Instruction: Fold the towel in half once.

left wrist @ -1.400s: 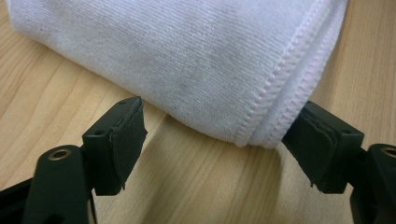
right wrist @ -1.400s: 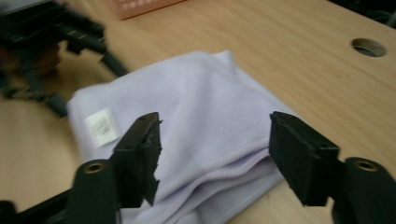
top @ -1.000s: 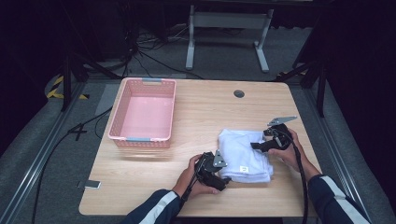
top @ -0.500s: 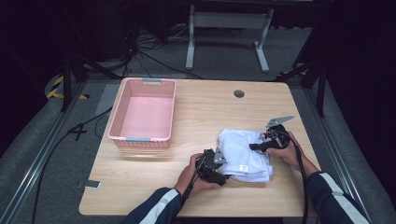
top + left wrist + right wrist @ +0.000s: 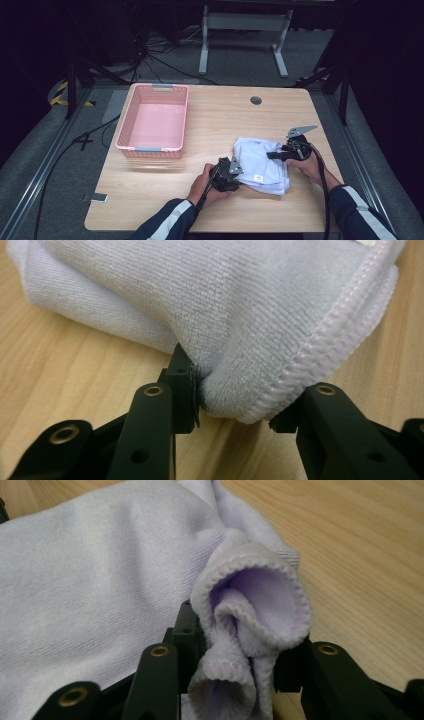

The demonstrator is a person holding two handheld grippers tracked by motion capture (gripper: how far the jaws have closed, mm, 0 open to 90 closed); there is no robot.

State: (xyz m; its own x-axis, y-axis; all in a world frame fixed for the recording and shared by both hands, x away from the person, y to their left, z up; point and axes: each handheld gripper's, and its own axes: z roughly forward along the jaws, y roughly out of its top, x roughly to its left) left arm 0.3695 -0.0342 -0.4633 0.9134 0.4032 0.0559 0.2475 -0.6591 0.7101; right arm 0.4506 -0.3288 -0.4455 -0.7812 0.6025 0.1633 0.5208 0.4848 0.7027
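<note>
A pale lilac towel [image 5: 260,162] lies folded on the wooden table [image 5: 220,120], right of centre near the front. My left gripper [image 5: 241,175] is at its front left corner. In the left gripper view the jaws have just been closing, and the pads [image 5: 182,385] now pinch a stitched fold of the towel [image 5: 225,300] at the left gripper [image 5: 235,407]. My right gripper [image 5: 272,155] is at the towel's right edge. Its jaws have also just been closing, and the right gripper [image 5: 240,665] squeezes a bunched hem of the towel [image 5: 90,580].
An empty pink basket [image 5: 152,150] stands on the left half of the table. A round cable hole [image 5: 256,100] sits near the far edge. A small flat device [image 5: 95,197] lies at the front left corner. A metal stand [image 5: 245,30] is on the floor beyond the table.
Both hands have stayed in place. The towel has bunched slightly at the corner and edge where the grippers meet it.
</note>
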